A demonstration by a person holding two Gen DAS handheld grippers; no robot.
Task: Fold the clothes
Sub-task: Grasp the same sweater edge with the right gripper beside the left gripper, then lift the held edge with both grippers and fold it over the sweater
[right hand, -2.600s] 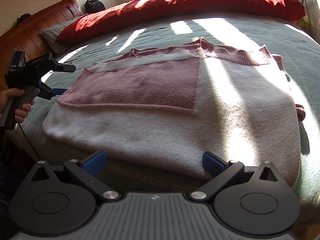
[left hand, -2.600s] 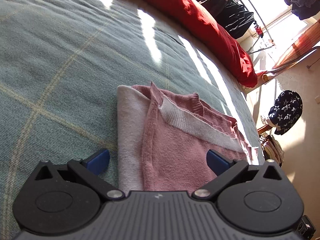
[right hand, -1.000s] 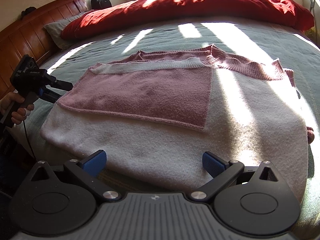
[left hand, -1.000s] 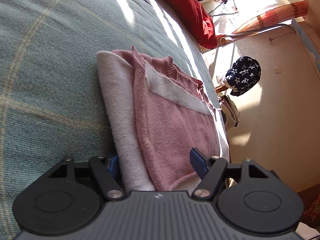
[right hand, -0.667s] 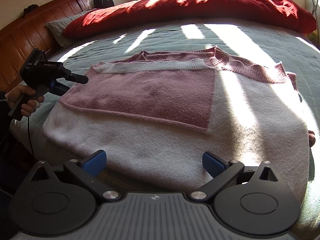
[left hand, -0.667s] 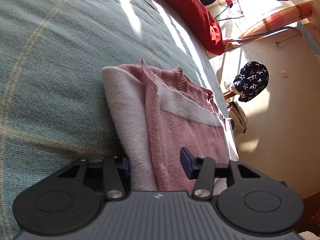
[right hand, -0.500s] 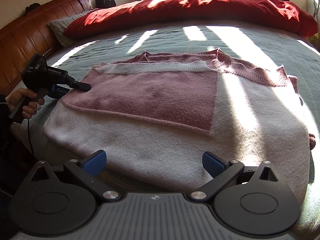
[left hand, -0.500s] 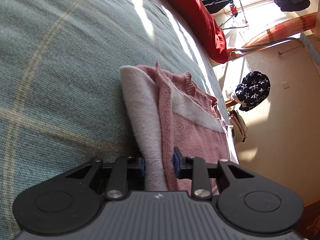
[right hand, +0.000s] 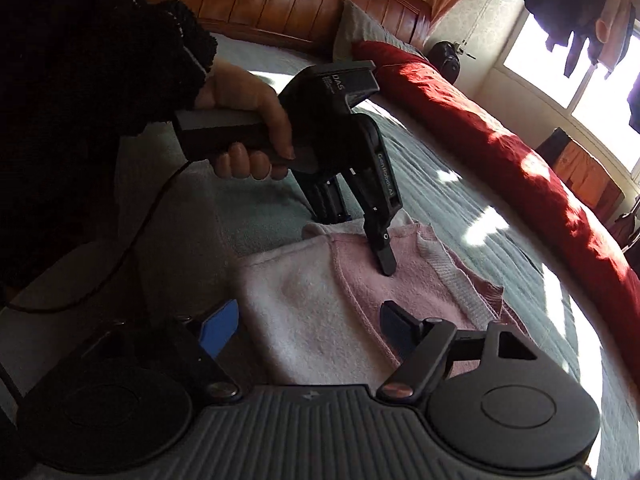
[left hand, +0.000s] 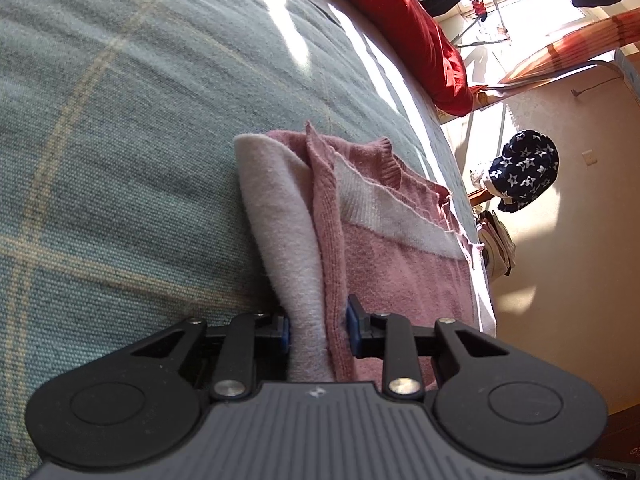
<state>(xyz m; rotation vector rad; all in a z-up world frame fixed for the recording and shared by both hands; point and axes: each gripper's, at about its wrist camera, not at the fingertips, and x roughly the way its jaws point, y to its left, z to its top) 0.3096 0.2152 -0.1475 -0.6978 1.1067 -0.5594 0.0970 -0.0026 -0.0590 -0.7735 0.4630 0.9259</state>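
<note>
A pink and white sweater lies partly folded on the green bed cover. My left gripper is shut on the sweater's near folded edge, pinching the white and pink layers between its blue pads. In the right wrist view the same sweater lies just ahead, and the left gripper, held in a hand, clamps its far corner. My right gripper is open, its jaws either side of the sweater's near corner, just above the cloth.
A red duvet runs along the far side of the bed, also in the left wrist view. A wooden headboard stands behind. A star-patterned dark garment hangs beyond the bed edge. A cable trails from the left gripper.
My left gripper has closed on the sweater's edge. My right gripper has swung from the sweater's long side round to the corner beside the left gripper, still open.
</note>
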